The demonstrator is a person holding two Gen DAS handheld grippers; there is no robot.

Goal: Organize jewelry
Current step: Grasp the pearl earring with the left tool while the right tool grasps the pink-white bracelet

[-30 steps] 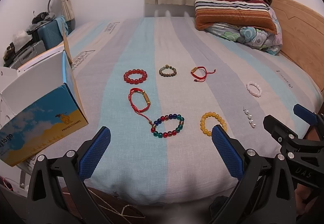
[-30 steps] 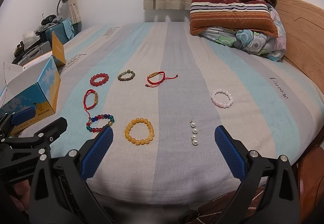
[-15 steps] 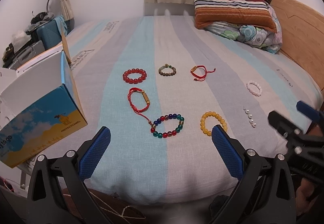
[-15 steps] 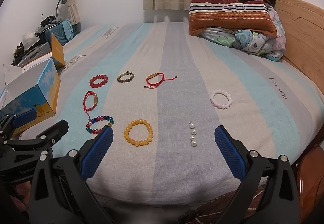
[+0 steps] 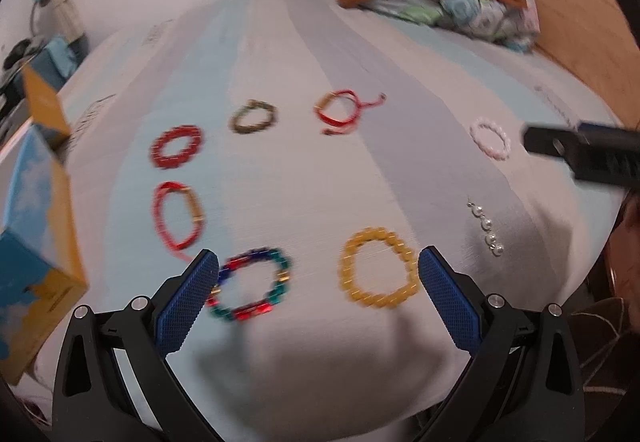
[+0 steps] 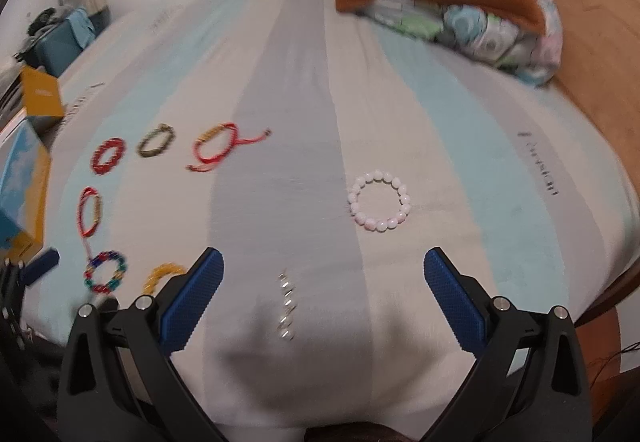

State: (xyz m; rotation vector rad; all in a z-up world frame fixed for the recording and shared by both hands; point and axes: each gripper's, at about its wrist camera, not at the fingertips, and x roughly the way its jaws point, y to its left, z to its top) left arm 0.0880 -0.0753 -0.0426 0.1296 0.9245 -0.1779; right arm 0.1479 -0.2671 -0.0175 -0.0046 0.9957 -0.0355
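Both grippers, left gripper and right gripper, spread wide, empty. Pearl strand lower centre: light, limp, slippery; pinch mid-strand.

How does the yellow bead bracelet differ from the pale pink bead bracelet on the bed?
The yellow bead bracelet is amber-yellow; the pale pink bead bracelet is whitish pink. The yellow one lies near the bed's front edge, between the fingers of the left gripper; the pink one lies farther back and to the right, ahead of the right gripper. Both are closed bead loops lying flat on the striped bedsheet, untouched.
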